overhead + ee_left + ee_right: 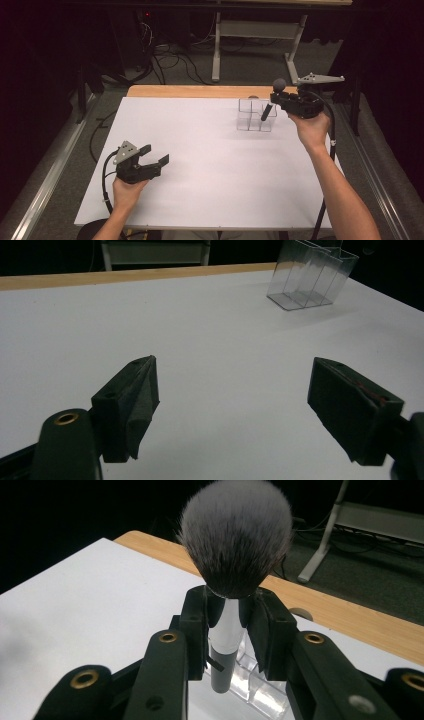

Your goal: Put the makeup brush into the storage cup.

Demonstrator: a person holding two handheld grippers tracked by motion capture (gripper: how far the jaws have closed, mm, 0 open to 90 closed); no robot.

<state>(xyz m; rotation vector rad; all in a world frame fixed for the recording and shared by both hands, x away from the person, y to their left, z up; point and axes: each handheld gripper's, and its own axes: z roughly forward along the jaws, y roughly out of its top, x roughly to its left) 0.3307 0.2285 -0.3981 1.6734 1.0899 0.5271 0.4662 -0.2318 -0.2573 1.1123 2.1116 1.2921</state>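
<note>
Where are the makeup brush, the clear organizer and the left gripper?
makeup brush (235, 535), right gripper view, on its bristle head.
clear organizer (310, 277), left gripper view, on its front wall.
left gripper (156, 155), high view, between its open jaws.

No lettering, label, brand, number or sign can be read anywhere in the three views; the surfaces of the things on the table carry no legible marking.
</note>
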